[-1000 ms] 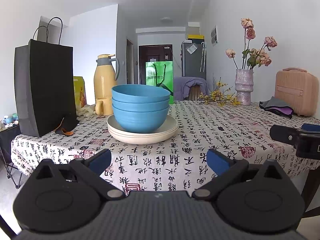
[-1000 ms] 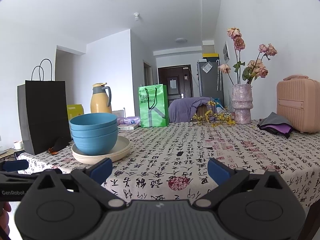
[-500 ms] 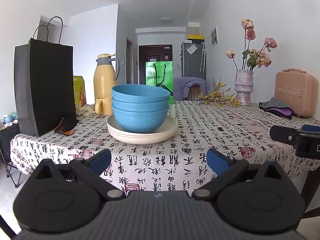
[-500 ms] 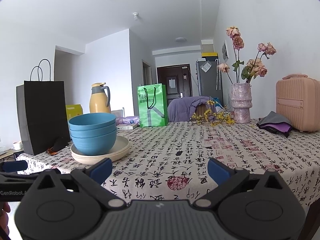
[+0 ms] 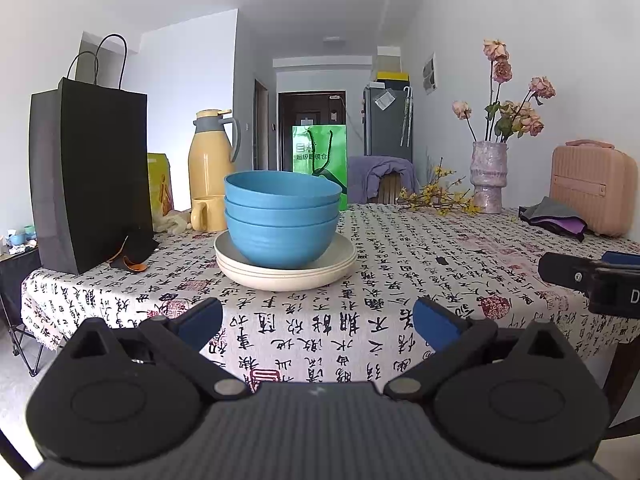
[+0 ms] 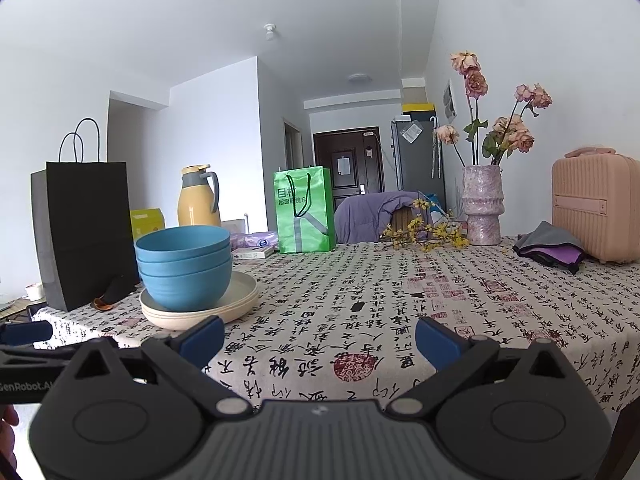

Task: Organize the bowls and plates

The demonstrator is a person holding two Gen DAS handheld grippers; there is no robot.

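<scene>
Both views are bright with soft, even daylight; white walls and ceiling read clean, without blown glare. A sunlit patch falls on the tablecloth [image 6: 400, 300] at its near left edge, and the black bag [image 5: 92, 176] throws a dim shadow there. The bowls [image 5: 282, 220] show gentle shading, sharp in focus. Fisheye bending curves the walls and darkens the frame corners. The far doorway is dimmer and softer.

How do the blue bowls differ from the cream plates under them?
The blue bowls are deep and rounded; the cream plates are shallow and wider. The bowls sit on top, and the plates rest on the tablecloth. Three bowl rims show, and at least two plate edges. Both are nested, upright stacks.
</scene>
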